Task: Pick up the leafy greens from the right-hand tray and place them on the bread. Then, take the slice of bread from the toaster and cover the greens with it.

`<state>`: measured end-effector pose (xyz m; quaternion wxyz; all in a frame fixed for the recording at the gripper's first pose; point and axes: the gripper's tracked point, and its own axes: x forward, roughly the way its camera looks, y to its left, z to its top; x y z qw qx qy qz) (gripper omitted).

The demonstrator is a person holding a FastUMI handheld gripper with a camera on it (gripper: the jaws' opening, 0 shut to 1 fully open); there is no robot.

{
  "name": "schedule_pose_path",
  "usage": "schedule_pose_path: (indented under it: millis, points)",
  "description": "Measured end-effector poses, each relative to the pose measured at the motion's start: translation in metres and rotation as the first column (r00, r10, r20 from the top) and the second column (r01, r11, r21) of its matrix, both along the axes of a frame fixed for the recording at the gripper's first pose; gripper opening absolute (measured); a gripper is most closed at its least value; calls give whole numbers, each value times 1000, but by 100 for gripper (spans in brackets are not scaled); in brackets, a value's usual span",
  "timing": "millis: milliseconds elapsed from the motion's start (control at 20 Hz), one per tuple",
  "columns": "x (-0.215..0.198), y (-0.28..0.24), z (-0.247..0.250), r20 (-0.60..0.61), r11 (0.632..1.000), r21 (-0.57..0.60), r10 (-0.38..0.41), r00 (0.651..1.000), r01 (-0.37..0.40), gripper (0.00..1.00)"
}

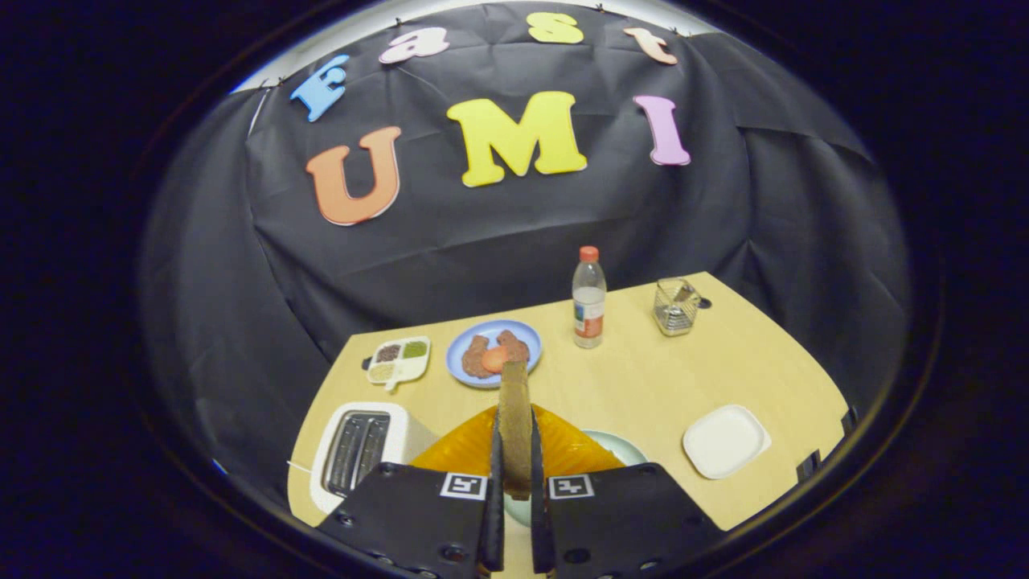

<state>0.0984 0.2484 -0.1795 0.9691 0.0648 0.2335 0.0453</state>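
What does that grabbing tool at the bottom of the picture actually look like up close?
The gripper has two broad, flat, dark plates side by side, each dotted with small screws. Each plate carries a square black-and-white marker near its inner top corner. From the inner edges rise two thin, upright fingers, narrow like blades.

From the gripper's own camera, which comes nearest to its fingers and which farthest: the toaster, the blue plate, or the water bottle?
The gripper is shut on a bread slice.
1. Toaster: just left of the fingers.
2. Blue plate: straight beyond the bread, mid-table.
3. Water bottle: farther back, slightly right, near the table's far edge.
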Motion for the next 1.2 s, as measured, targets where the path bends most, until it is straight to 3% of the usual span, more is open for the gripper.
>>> schedule_pose_path:
  millis: [200,700,1150,1200]
  points:
    - [3,-15,-37,-61,1000,-23,5,998,-7,13]
    - [8,0,-96,-188,997,74,36,981,-23,13]
    - [17,-40,-125,-233,1000,13,-12,972,16,14]
    - [16,-44,-128,-243,1000,-2,-17,970,17,20]
